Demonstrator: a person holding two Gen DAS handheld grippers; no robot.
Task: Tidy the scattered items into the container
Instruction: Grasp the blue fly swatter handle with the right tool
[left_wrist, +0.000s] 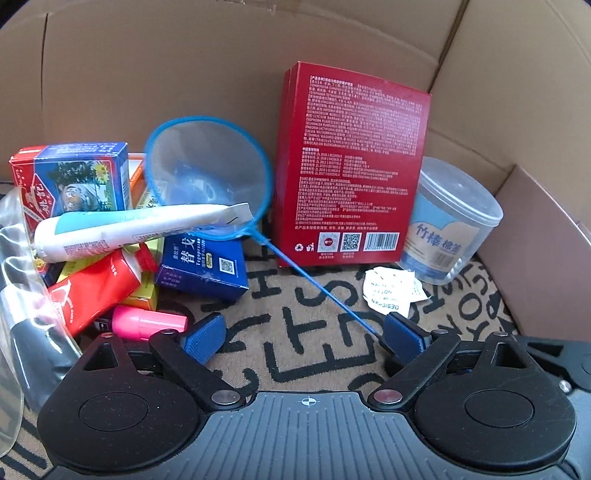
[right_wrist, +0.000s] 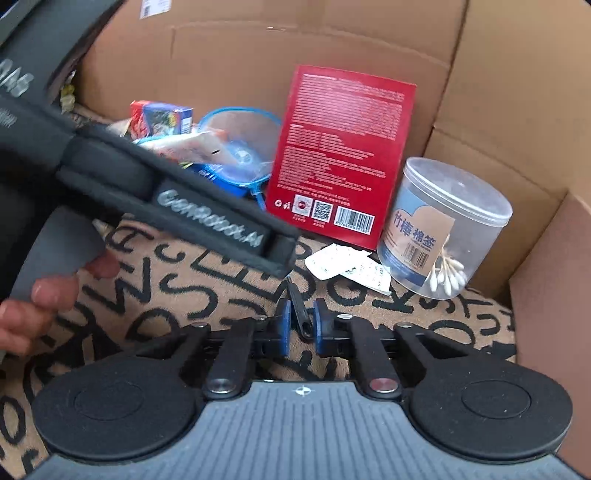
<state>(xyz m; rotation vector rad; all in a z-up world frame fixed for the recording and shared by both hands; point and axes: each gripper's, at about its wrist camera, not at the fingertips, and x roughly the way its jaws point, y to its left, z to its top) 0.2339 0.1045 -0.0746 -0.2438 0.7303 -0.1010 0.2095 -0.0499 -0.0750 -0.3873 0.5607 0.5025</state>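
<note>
- The left tongs (left_wrist: 306, 338) stand wide apart at lower centre of the left wrist view, over the lettered mat (left_wrist: 314, 332); nothing is between them, though the blue net's (left_wrist: 207, 173) thin handle ends at the right pad.
- The right tongs (right_wrist: 300, 325) are drawn nearly together on a slim black item (right_wrist: 299, 314); what it is I cannot tell.
- The cardboard box (left_wrist: 184, 66) holds the red box (left_wrist: 351, 166) upright at centre, the cotton-swab jar (left_wrist: 450, 221) tilted at right, and a pile of tubes and cartons at left.
</note>
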